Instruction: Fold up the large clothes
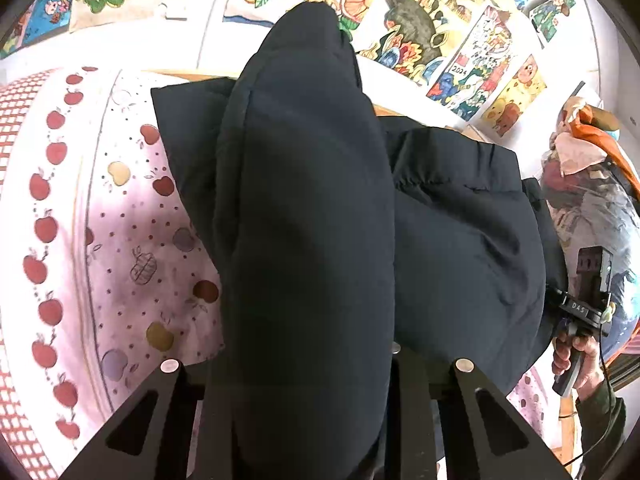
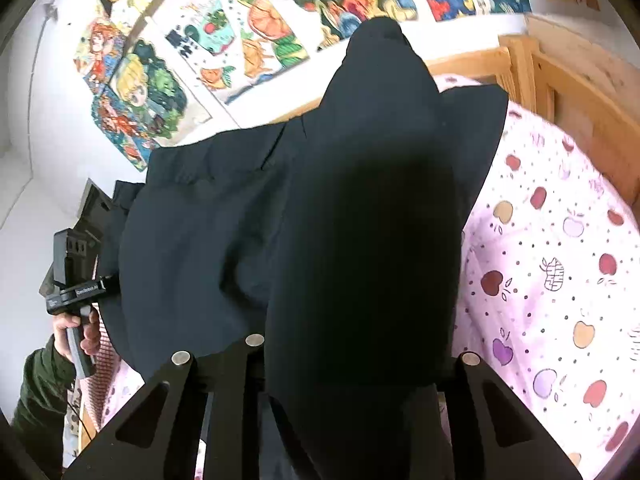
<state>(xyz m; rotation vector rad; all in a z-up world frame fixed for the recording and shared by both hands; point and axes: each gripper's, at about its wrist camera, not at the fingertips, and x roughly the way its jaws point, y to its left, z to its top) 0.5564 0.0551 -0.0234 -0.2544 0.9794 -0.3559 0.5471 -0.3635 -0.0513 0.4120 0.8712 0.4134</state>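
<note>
One bed with a pink apple-print sheet [image 1: 132, 240] fills the lower frame edges. One dark navy padded jacket [image 1: 460, 220] covers the centre, a puffy fold rising between each gripper's fingers. Left gripper [image 1: 316, 364] and right gripper [image 2: 324, 356] each clamp that fabric. Several colourful posters [image 2: 192, 52] line the upper wall.

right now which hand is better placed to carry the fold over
Neither clearly: left tongs and right tongs each have dark jacket fabric draped through them above the apple-print bedsheet. A slight lean to both together.
</note>
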